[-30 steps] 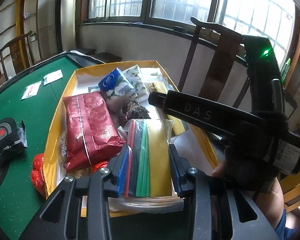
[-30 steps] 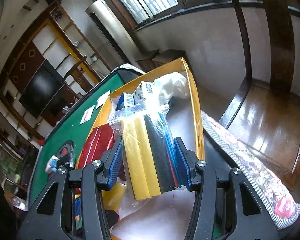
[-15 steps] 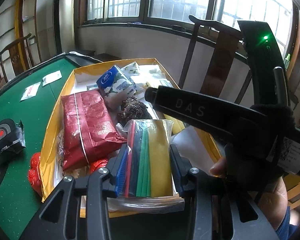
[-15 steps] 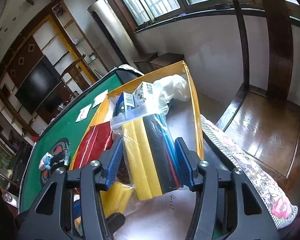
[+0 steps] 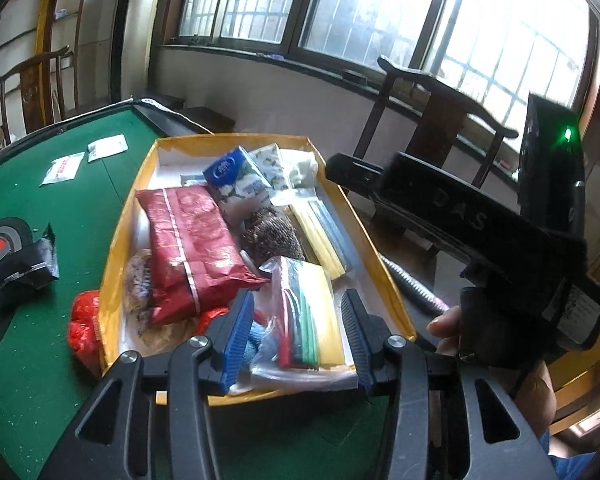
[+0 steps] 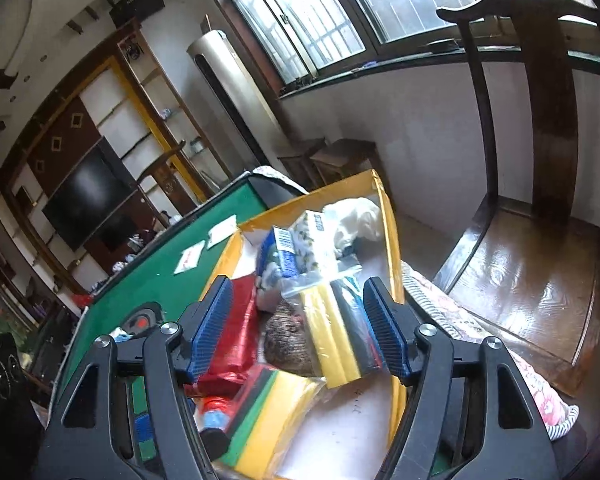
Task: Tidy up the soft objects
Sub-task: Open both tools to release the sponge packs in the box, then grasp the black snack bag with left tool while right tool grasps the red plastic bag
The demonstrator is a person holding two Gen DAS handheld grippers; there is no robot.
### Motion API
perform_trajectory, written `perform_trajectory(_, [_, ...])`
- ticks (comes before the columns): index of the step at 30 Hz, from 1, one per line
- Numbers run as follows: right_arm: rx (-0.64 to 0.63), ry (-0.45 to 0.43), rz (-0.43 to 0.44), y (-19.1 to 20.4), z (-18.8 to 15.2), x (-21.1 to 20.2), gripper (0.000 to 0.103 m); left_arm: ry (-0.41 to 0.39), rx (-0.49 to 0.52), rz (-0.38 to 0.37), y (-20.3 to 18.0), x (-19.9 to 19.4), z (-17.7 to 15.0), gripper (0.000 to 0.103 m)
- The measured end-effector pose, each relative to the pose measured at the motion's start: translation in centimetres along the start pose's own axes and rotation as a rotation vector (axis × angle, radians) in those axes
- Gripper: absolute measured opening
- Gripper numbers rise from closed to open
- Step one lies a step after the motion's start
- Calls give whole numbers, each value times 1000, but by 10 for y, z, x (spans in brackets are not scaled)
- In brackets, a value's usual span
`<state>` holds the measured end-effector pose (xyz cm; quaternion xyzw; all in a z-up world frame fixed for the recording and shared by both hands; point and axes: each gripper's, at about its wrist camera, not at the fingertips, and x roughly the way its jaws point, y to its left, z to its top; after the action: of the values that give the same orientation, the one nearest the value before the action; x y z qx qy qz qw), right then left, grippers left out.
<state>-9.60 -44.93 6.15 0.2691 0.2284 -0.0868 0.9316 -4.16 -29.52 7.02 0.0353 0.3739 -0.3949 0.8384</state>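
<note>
Both grippers' jaws have just been opening. Left gripper [image 5: 298, 334] straddles a clear bag of coloured sponges [image 5: 312, 312], pads clear of it. Bag lies in the yellow box [image 5: 384, 276], near end, long axis along the box. Right gripper [image 6: 298, 326] open, second sponge bag [image 6: 336, 332] between its pads, tilted, apparently ungripped.

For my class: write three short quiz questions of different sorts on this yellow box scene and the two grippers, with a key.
1. True or false: the left gripper clamps the bag of coloured sponge strips.
2. Multiple choice: the red packet lies A) on the green table, B) inside the yellow box, C) on the wooden chair.
3. Fill in: the right gripper has its jaws ____.

Key
1. False: the blue pads stand clear of the bag on both sides; the jaws have just been opening and the bag rests in the box.
2. B.
3. Open: they have just been opening, and the second bag of strips lies below, unclamped.
</note>
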Motion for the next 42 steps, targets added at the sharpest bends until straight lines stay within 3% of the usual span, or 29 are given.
perform_trajectory(9, [-91,68,86,49,-7,2,68,-115,-111,39,61,-58,-1,47])
perform_trajectory(14, [-204,159,116,99,-19,17,68,-158,-195,201,128,-100,-13,48])
perform_trajectory(16, [-251,245,153,129,-25,32,68,-159,-272,269,167,-114,-21,54])
perform_trajectory(22, [-426,460,204,223,-51,97,68,-175,-506,522,270,-142,-58,54])
perform_trajectory(25, [-485,522,160,259,-62,151,68,-160,-596,526,294,-147,-66,54])
perform_trajectory(30, [-506,572,60,269,-71,232,68,-133,-604,546,297,-141,-70,54])
perform_trajectory(35, [-501,643,46,266,-87,250,68,-134,-606,537,303,-143,-68,54])
perform_trajectory(38, [-483,769,167,272,-107,221,68,-147,-616,539,306,-148,-70,54])
perform_trajectory(40, [-426,912,287,272,-125,196,68,-151,-631,538,309,-149,-71,54])
perform_trajectory(41, [-399,950,344,271,-128,185,68,-152,-637,537,311,-150,-72,54])
perform_trajectory(42, [-406,930,378,270,-124,171,69,-151,-642,536,312,-150,-72,54])
